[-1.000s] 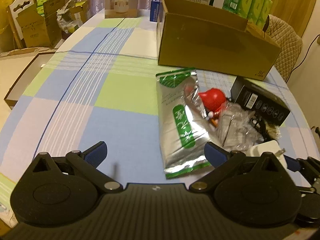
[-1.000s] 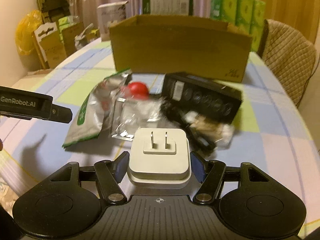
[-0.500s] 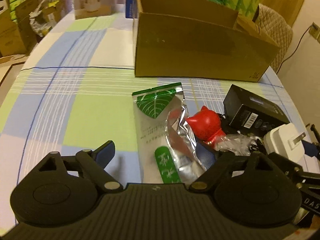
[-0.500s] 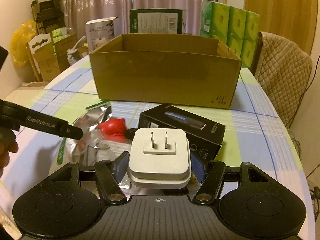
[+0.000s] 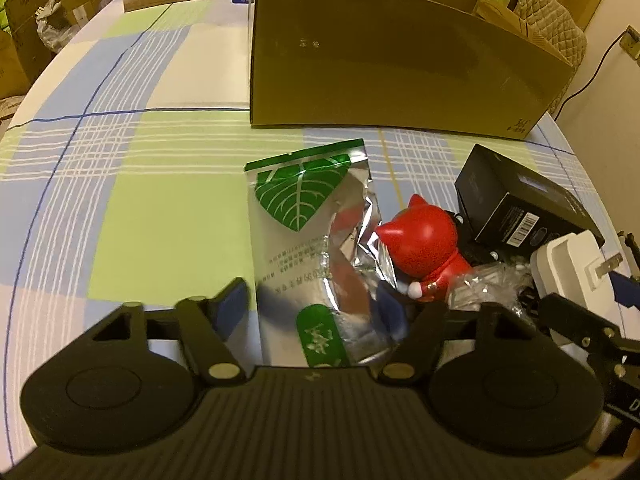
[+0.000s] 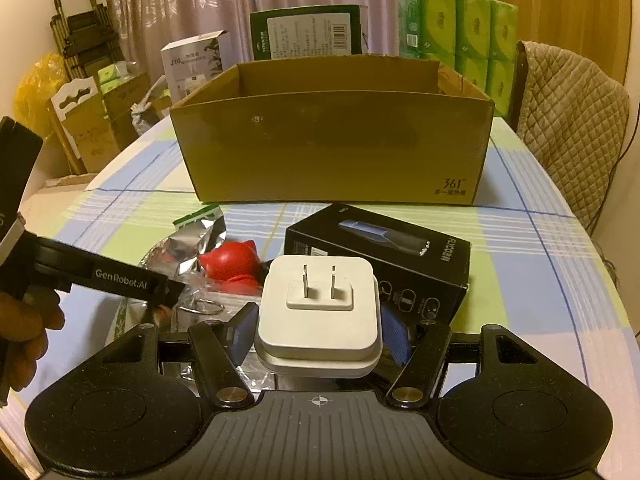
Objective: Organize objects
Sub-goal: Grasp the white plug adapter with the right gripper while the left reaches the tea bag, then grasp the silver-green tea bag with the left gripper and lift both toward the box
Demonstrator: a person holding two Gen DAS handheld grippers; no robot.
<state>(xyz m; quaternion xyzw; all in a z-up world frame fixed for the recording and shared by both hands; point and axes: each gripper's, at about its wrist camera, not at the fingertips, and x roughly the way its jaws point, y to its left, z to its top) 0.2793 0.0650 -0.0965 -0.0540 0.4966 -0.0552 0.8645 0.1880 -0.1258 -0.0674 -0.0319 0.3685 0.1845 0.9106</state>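
My right gripper [image 6: 318,330] is shut on a white plug adapter [image 6: 318,312], prongs facing forward, held above the table in front of the open cardboard box [image 6: 332,144]. The adapter [image 5: 568,268] also shows at the right of the left wrist view. My left gripper [image 5: 312,308] stands open, its fingers on either side of the near end of a silver-and-green foil pouch [image 5: 308,232]. A red cat figurine [image 5: 424,252] lies just right of the pouch, by a black product box [image 5: 524,212]. Crumpled clear plastic [image 5: 492,284] lies beside the figurine.
The checked tablecloth [image 5: 140,200] is bare to the left of the pouch. Behind the cardboard box stand green tissue packs [image 6: 460,36], a dark green carton [image 6: 308,32] and a white carton [image 6: 192,64]. A quilted chair [image 6: 572,120] is at the right. A hand [image 6: 24,336] holds the left gripper.
The right gripper has lifted the adapter higher and closer to the cardboard box. The left gripper has moved forward and right, so the foil pouch now lies between its open fingers.
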